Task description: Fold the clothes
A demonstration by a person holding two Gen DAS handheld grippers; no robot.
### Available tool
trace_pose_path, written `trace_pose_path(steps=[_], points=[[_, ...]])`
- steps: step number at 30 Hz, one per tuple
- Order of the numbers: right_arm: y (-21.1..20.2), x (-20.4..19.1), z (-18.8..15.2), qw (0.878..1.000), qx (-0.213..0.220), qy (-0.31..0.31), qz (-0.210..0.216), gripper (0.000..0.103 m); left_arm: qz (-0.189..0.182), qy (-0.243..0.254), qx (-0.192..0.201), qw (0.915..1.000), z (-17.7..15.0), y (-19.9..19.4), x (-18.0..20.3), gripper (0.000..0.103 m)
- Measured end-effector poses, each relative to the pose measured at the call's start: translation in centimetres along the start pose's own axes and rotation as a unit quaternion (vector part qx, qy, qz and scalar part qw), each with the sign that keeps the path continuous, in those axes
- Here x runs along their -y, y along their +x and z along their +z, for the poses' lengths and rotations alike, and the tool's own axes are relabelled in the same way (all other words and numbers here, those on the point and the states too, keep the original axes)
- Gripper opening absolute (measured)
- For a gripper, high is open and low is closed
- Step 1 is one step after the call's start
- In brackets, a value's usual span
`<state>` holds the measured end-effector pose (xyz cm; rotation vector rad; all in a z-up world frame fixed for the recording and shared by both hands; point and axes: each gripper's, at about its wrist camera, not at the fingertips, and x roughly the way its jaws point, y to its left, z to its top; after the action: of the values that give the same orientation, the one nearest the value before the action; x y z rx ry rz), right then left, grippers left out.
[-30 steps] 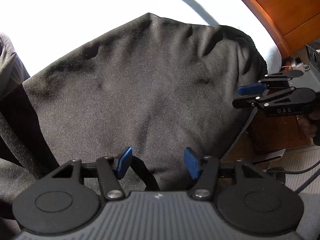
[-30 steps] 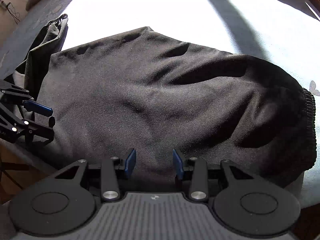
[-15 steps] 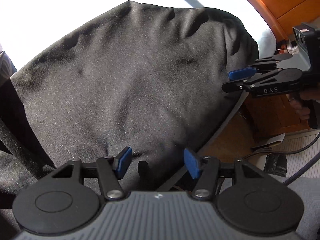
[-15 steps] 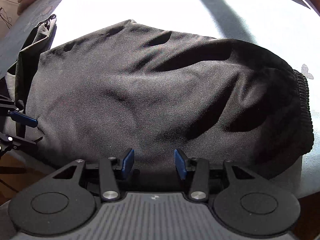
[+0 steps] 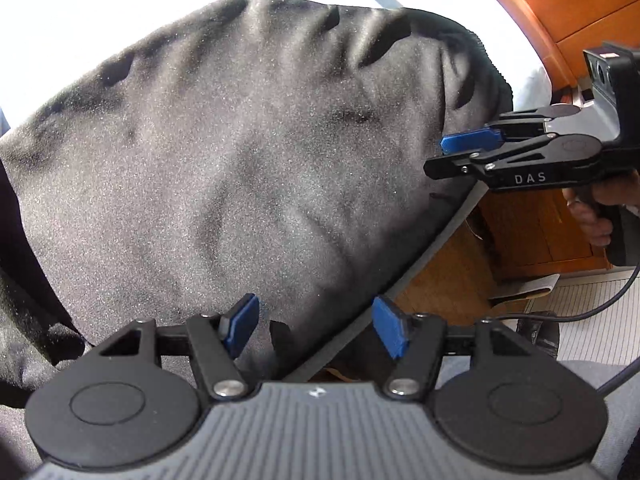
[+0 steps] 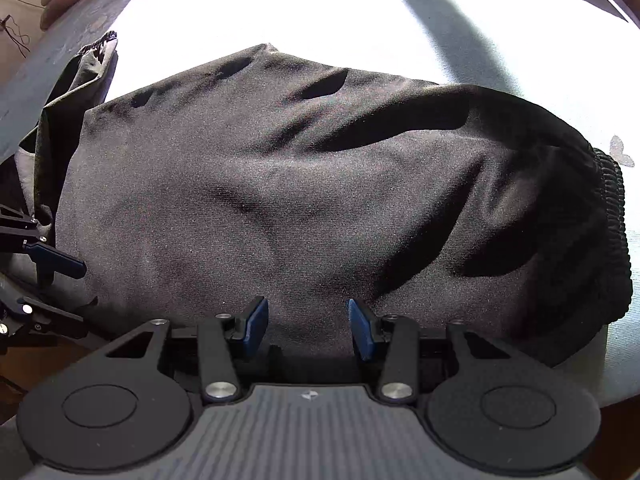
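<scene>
Shifted right along the near hem, left gripper [image 5: 316, 330], jaws opening and empty, flanks black garment [image 5: 240, 160] lying left-right; right gripper [image 6: 306, 330] open, empty.

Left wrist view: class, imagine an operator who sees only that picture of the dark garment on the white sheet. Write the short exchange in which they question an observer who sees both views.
Operator: The right gripper is side-on to me. Is it gripping the garment?
Observer: No. Its own camera shows the pads apart, over the garment's near edge, pinching nothing.
Operator: What lies past the garment's right end?
Observer: White sheet, with a small grey heart-shaped mark just beyond the ribbed band.
</scene>
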<state>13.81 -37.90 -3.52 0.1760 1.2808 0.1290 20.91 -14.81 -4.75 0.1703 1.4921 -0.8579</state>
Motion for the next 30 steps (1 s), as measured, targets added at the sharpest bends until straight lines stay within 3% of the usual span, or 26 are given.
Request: trace_pose_path(steps=[7, 9, 13, 19, 22, 24, 26, 30], points=[[-0.3, -2.0, 0.7, 0.997, 0.007, -0.057, 0.049, 0.049, -0.021, -0.017, -0.039, 0.9989, -2.7, 1.1, 0.6, 0.062], [-0.1, -2.8, 0.8, 0.995, 0.001, -0.077, 0.065, 0.048, -0.018, -0.026, -0.032, 0.999, -2.8, 0.3, 0.3, 0.062], [0.3, -4.5, 1.4, 0.991, 0.001, -0.098, 0.087, 0.048, 0.011, -0.031, -0.003, 0.9994, -2.4, -0.7, -0.9, 0.064], [1.6, -6.8, 2.9, 0.99, -0.012, -0.109, 0.084, 0.048, 0.043, -0.053, -0.01, 0.9976, -3.4, -0.5, -1.8, 0.062], [2.1, -7.1, 3.1, 0.991, -0.017, -0.104, 0.084, 0.048, 0.086, -0.042, 0.034, 0.9948, -2.9, -2.8, -1.4, 0.062], [2.3, -7.2, 3.0, 0.991, -0.022, -0.102, 0.085, 0.048, 0.139, -0.046, 0.077, 0.9862, -1.6, -4.8, -1.8, 0.062], [2.3, -7.4, 3.1, 0.991, -0.022, -0.104, 0.083, 0.048, 0.211, -0.055, 0.11, 0.9697, 0.1, -6.1, -2.6, 0.055], [2.2, -7.6, 3.3, 0.991, -0.019, -0.103, 0.082, 0.048, 0.365, -0.044, 0.155, 0.9169, 3.4, -7.6, -4.3, 0.053]])
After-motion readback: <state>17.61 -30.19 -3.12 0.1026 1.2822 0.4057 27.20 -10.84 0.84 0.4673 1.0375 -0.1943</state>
